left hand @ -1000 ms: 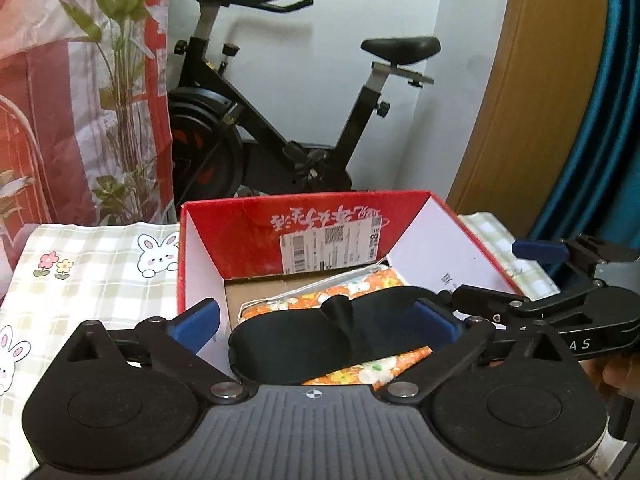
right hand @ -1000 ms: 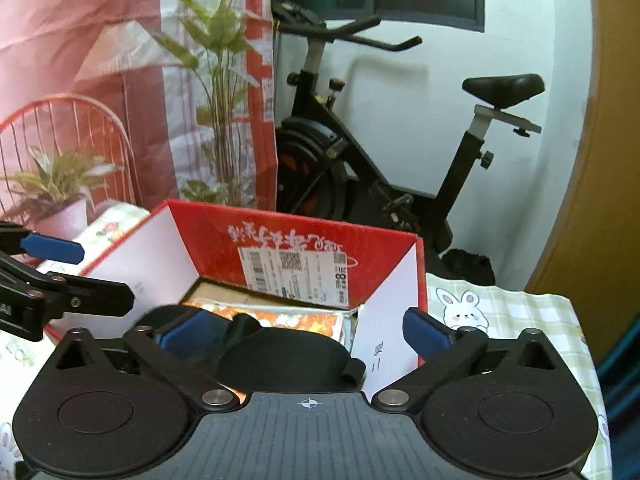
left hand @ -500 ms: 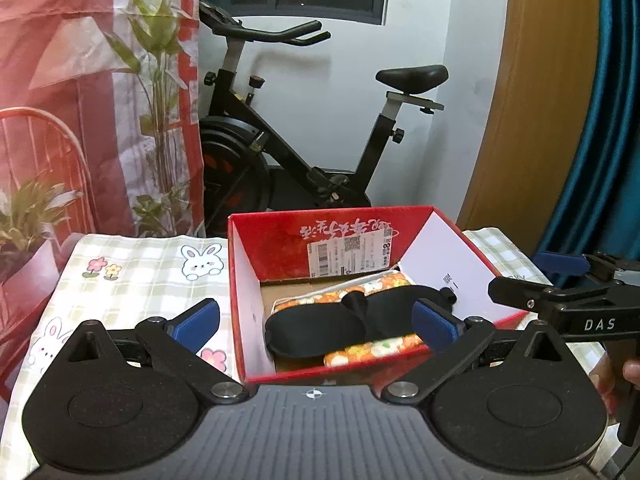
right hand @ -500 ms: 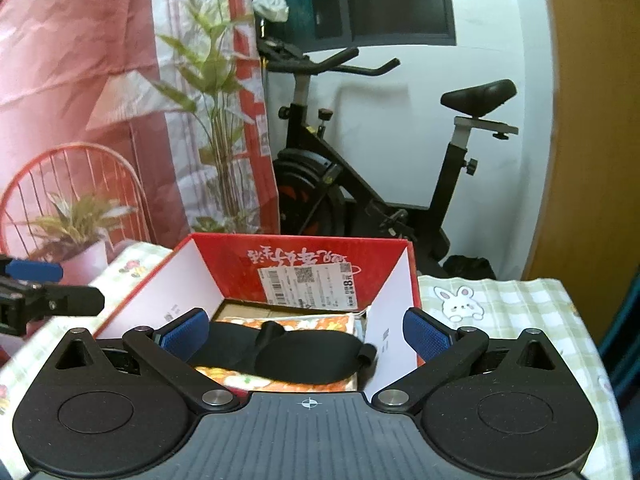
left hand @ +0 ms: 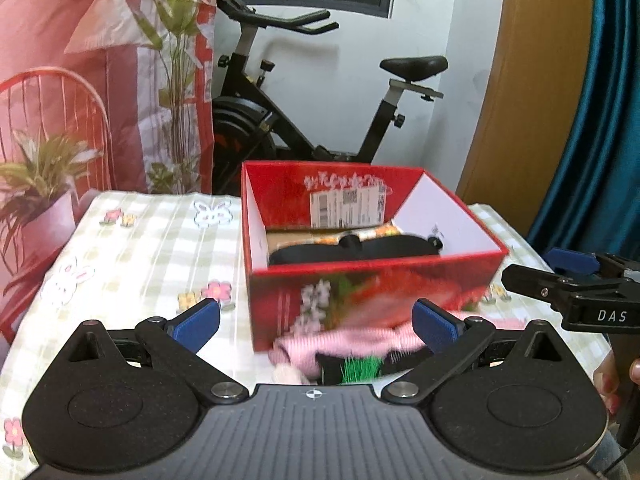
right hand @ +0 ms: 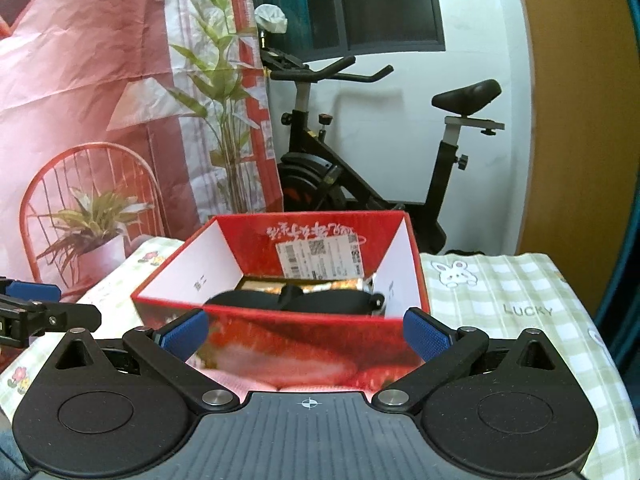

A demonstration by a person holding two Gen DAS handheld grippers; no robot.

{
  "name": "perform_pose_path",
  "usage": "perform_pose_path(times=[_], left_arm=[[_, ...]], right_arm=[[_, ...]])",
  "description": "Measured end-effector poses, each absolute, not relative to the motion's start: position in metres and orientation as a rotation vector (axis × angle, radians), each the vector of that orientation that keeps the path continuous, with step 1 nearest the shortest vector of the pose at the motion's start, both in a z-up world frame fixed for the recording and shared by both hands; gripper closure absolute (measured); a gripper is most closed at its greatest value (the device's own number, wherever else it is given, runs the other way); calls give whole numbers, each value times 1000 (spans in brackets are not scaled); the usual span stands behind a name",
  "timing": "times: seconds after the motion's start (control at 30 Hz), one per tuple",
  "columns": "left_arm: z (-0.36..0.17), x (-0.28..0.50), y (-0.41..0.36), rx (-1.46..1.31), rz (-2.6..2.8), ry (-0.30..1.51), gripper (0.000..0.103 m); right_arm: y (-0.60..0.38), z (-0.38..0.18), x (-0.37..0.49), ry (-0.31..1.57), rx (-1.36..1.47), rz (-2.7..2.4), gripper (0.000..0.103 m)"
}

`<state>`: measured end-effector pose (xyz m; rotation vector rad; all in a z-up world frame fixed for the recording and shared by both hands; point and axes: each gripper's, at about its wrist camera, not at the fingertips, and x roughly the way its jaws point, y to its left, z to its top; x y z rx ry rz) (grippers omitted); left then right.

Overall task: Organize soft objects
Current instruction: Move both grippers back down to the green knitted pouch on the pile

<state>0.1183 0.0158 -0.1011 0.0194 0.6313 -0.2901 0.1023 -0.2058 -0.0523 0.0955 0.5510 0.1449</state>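
Tablecloth (left hand: pixel 140 248); eye mask (left hand: pixel 352 249) lengthwise across box (left hand: pixel 368 268)

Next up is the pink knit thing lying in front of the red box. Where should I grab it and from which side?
Judging by the blurred left wrist view, take the pink knit item across its long ribbed band, coming down from above on the near side. It lies flat on the tablecloth close against the red box front wall, which blocks the far side. The open left gripper already straddles it.
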Motion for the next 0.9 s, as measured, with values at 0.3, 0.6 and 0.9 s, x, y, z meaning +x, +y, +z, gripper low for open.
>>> perform_pose_path(times=[0.3,0.6,0.9], left_arm=[[-121,96,21,0,-293,674,0],[-132,88,26,-24,-268,691,0],[-140,89,30,-54,-265,720,3]], right_arm=[[-194,-68,60,568,83,131,0],[-189,-82,45,600,75,127,0],[-185,-90,44,631,71,133,0]])
